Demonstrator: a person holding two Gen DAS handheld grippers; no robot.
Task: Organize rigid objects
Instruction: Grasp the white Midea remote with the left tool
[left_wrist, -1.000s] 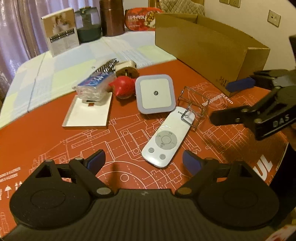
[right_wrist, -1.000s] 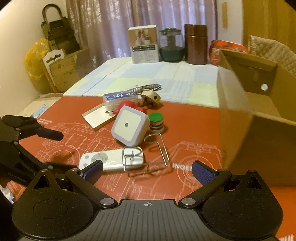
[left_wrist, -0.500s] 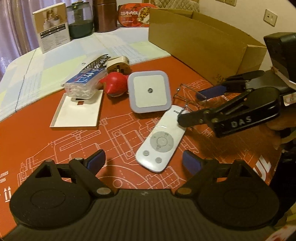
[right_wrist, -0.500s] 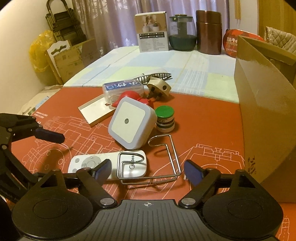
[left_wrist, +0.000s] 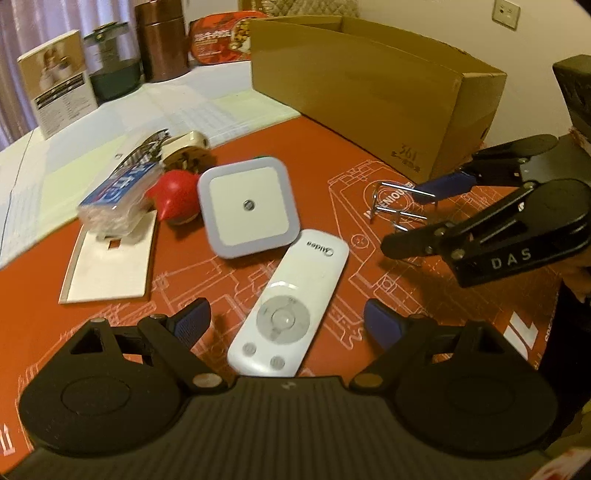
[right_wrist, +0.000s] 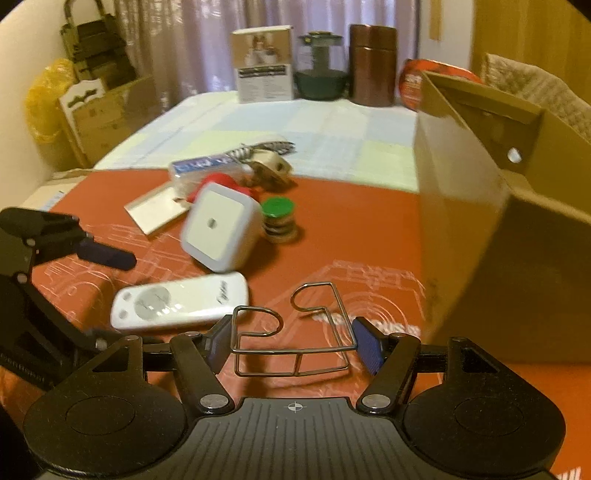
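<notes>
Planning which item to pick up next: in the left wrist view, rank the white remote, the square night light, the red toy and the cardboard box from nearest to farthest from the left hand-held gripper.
1. White remote, between the left hand-held gripper's open jaws.
2. Square night light, just beyond.
3. Red toy, beyond-left.
4. Cardboard box, far right.

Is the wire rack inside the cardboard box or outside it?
Outside. The wire rack lies on the red mat, beside the cardboard box.

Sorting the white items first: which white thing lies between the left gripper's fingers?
The white remote, long and buttoned; the left gripper straddles its lower end, unlike the square night light beyond.
</notes>
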